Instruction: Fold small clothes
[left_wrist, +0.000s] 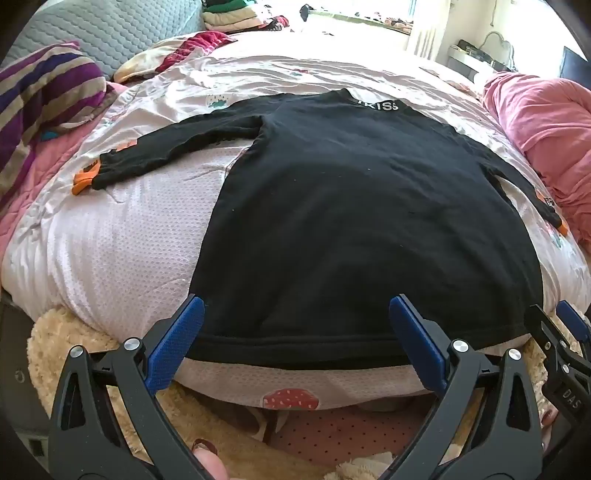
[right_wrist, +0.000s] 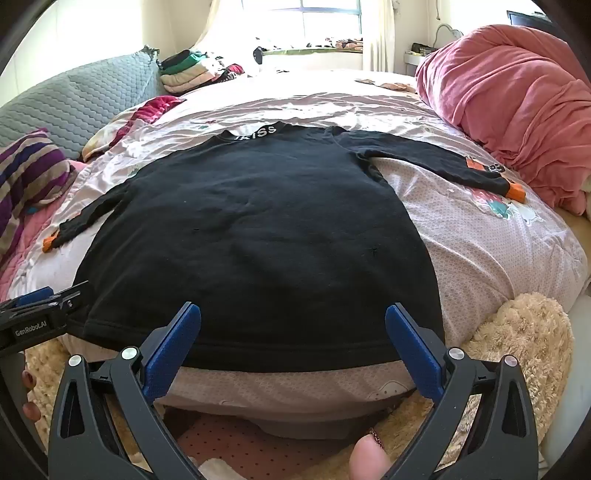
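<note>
A small black long-sleeved top with orange cuffs and white letters on the collar lies flat on the bed, both sleeves spread out; it also shows in the right wrist view. My left gripper is open and empty, its blue fingers straddling the hem at the near left. My right gripper is open and empty over the hem towards the right; its tip also shows at the right edge of the left wrist view.
The bed has a pale pink printed quilt. A rolled pink blanket lies at the right, a striped cloth and a grey headboard at the left. Folded clothes are stacked at the back. A fluffy cream rug lies below the bed's edge.
</note>
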